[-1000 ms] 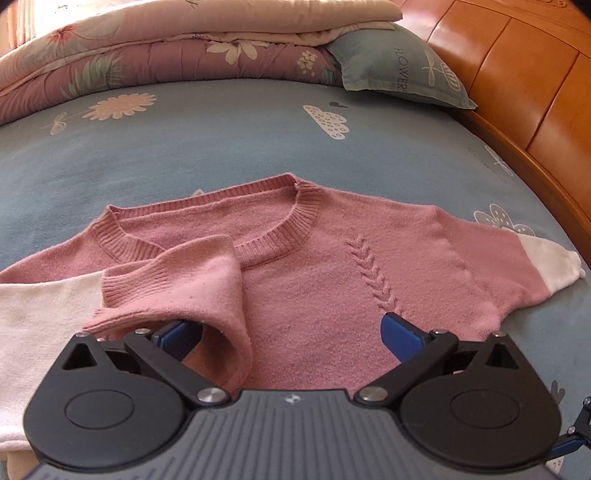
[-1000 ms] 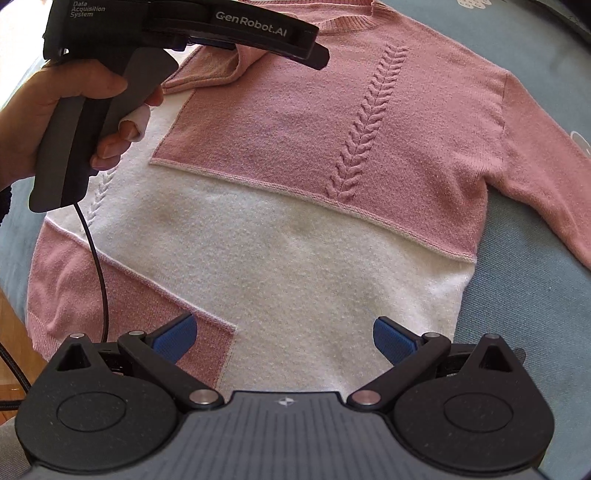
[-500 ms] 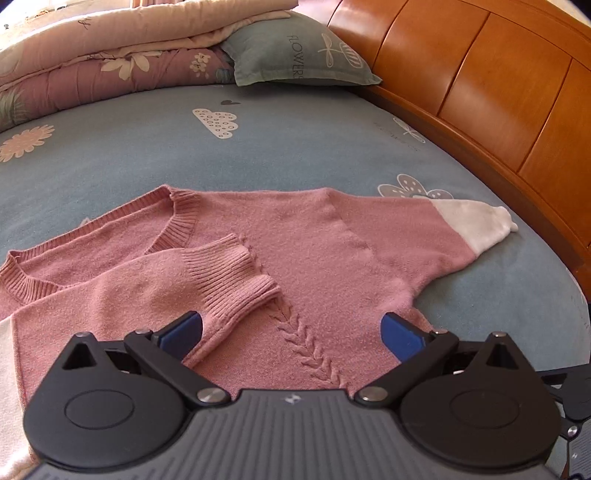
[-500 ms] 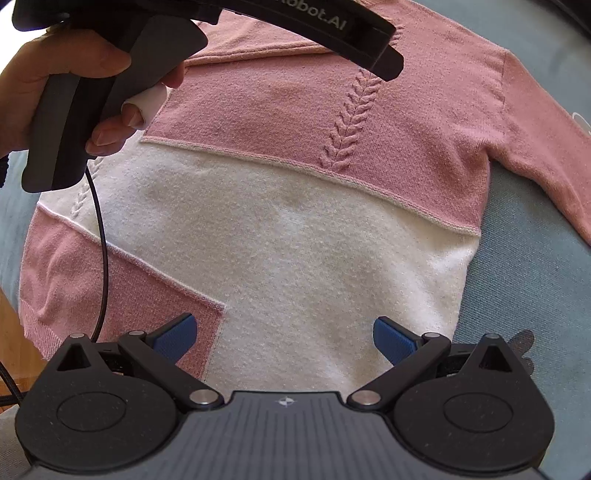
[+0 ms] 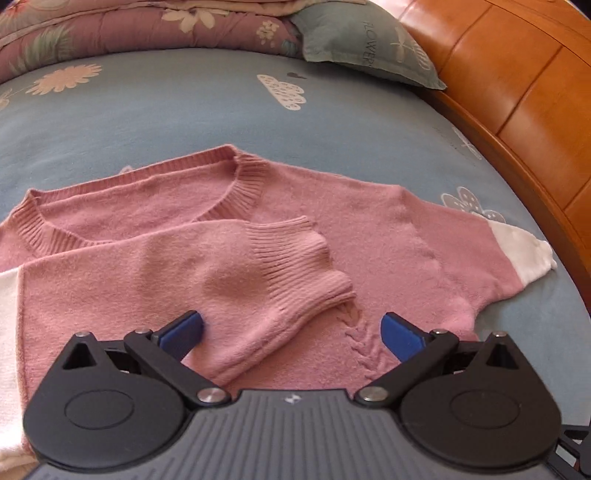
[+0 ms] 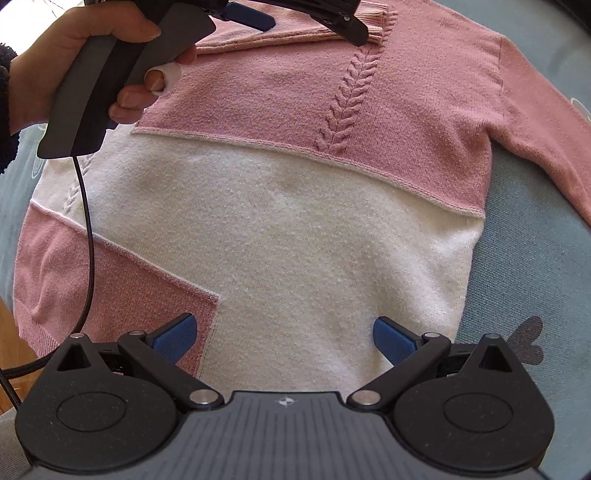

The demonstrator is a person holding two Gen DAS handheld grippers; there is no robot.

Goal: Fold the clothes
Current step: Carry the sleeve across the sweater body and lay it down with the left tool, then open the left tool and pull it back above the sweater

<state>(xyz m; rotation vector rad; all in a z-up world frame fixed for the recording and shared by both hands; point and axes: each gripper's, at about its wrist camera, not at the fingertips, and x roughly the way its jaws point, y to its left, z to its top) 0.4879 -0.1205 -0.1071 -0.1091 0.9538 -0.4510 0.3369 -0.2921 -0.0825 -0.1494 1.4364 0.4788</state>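
Observation:
A pink and white knit sweater (image 5: 388,229) lies face up on the bed. One pink sleeve (image 5: 288,266) is folded across its chest, the ribbed cuff ending near the braid pattern. My left gripper (image 5: 291,332) is open just above that sleeve, which lies loose between the fingers. The other sleeve (image 5: 517,251), with a white cuff, stretches out to the right. In the right wrist view my right gripper (image 6: 284,336) hovers open over the sweater's white lower part (image 6: 295,240), holding nothing. The left gripper (image 6: 295,18) and the hand (image 6: 74,48) holding it show at the top.
The blue patterned bedsheet (image 5: 184,110) spreads around the sweater. A folded floral quilt (image 5: 110,29) and a grey-green pillow (image 5: 369,40) lie at the far end. A wooden bed frame (image 5: 517,92) curves along the right. A black cable (image 6: 86,221) hangs from the left gripper.
The folded sleeve has been carried rightward over the chest and now rests flat with its cuff near the braid. The right gripper has drifted slightly closer over the white part.

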